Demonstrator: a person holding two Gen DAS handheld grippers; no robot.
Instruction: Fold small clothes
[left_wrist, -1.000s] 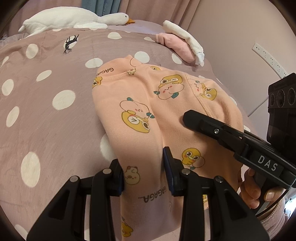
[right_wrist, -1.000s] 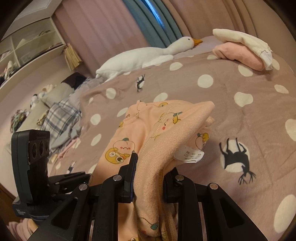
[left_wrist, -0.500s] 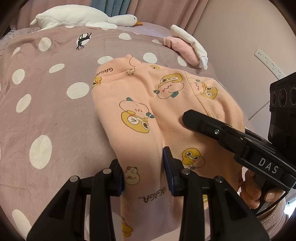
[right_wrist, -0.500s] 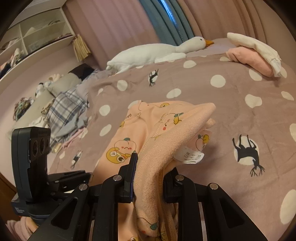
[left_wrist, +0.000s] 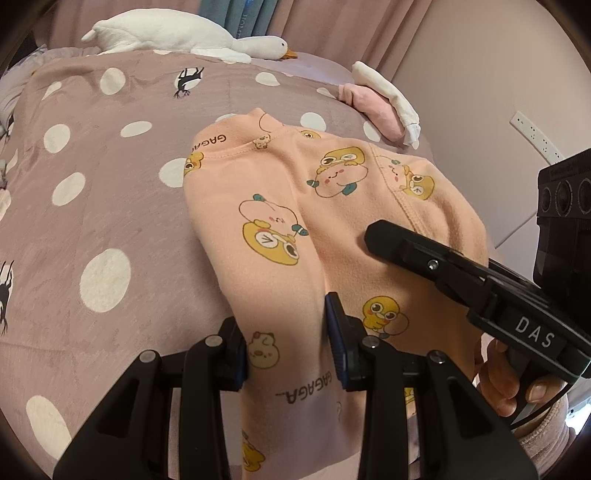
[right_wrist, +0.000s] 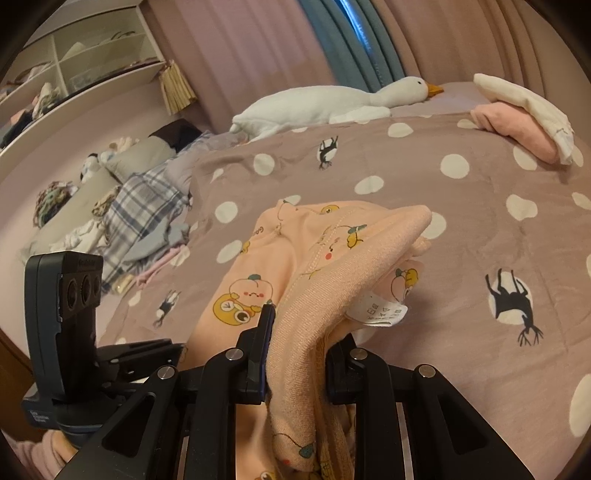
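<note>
With both my left claw (left_wrist: 286, 350) and right claw (right_wrist: 297, 354) clamped on the peach garment's (left_wrist: 332, 206) near edge, lifted off the spotted bed (left_wrist: 92, 206), I judge a fold forward toward its collar comes next.

1. You get soft, warm, dim indoor light; daylight glows through the blue curtain (right_wrist: 354, 40) at twelve o'clock.
2. Shadows stay faint, without glare.
3. Fisheye bending and dark vignette ring every edge.
</note>
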